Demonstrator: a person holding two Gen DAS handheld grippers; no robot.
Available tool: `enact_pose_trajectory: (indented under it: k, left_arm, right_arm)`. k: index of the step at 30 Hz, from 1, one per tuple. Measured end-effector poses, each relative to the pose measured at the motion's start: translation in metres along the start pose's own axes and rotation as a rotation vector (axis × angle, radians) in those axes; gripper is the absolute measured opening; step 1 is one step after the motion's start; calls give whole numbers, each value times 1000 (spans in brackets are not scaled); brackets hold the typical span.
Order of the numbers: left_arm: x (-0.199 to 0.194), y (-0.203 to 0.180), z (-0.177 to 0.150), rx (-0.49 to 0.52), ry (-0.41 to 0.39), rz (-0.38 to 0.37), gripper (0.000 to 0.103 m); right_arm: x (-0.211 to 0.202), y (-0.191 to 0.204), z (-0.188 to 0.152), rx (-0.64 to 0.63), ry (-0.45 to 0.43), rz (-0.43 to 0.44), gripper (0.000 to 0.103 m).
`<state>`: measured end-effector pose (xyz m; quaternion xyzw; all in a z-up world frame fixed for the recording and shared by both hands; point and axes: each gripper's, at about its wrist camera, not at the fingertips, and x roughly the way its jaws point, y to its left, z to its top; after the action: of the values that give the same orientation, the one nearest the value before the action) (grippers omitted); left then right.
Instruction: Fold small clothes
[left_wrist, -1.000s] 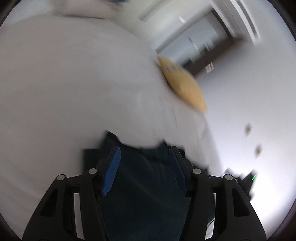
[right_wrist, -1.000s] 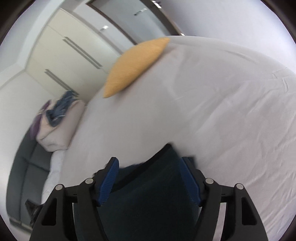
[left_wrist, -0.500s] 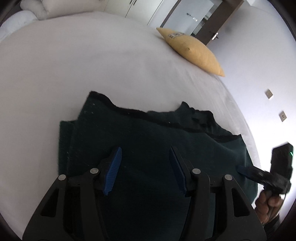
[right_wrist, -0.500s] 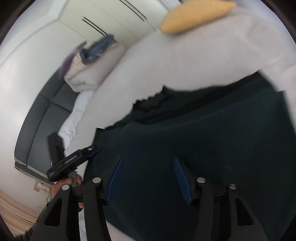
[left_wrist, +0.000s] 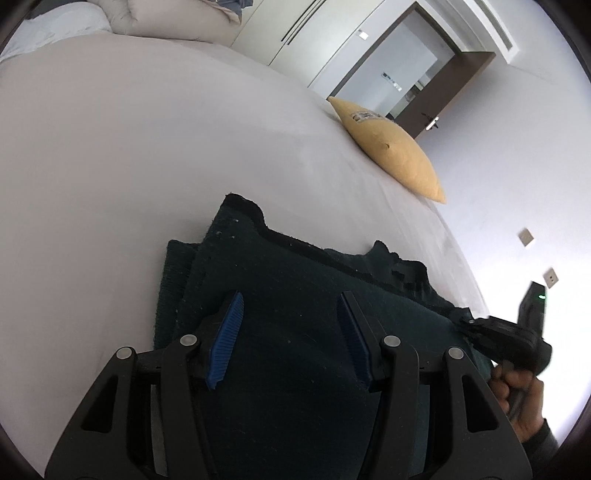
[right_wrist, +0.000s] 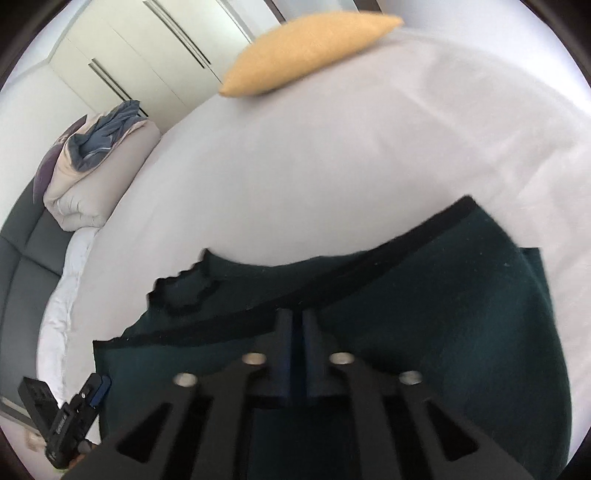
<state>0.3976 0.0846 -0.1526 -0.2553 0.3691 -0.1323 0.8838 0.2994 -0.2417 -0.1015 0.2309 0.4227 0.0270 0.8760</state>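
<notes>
- The dark green knitted garment with black trim (left_wrist: 295, 332) lies partly folded on the white bed sheet (left_wrist: 129, 147), near the edge of the bed closest to the person, with a narrower under-layer showing along one side.
- The left gripper (left_wrist: 291, 332) hovers over the garment's middle with its blue-padded fingers (left_wrist: 225, 339) spread wide and nothing between them.
- The right gripper (right_wrist: 293, 354) has its fingers pressed together at the garment's near part. Whether a layer of cloth is pinched between them cannot be told, because the pads hide the contact.
- In the left wrist view the right gripper sits at the garment's far side edge, so the two tools are well apart across the cloth.
- The step in hand appears to be taking hold for the next fold. To do it well, the left gripper should likely come down on an edge or corner rather than the flat middle, where open fingers would only bunch the knit.
- Both tools should catch all layers at matching points along one edge, so the fold line runs straight and the trim (right_wrist: 369, 258) lines up.
- The knit looks thick and soft, so a shallow bite may slip.
- A mustard-yellow cushion (left_wrist: 391, 147) lies well away at the far side of the bed and should not interfere.
</notes>
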Motion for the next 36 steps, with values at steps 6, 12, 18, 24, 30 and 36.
enact_pose_trajectory:
  k: [6,12,18,24,30,36]
  left_arm:
    - [-3,-3,-4,38,-9,32,52]
    - [-4,0,-6,43,-11,26,52]
    - [-5,8,-5,16,-13,-10,52]
    - [-11,10,-9,14,-23,1,52]
    - [-20,11,-16,21,-19,21,52]
    - [-34,16,-27,50,-18,32,52]
  right_arm:
    - [6,87,-40,-194,150,225,47]
    - [30,69,-38,-153,177,274,27]
    - [11,1,-10,14,17,127,24]
    - [-36,-15,-19,58,-54,183,51]
    - [-40,30,-76,-91,98,479,60]
    - [-25,-26,-78,34,117,451,16]
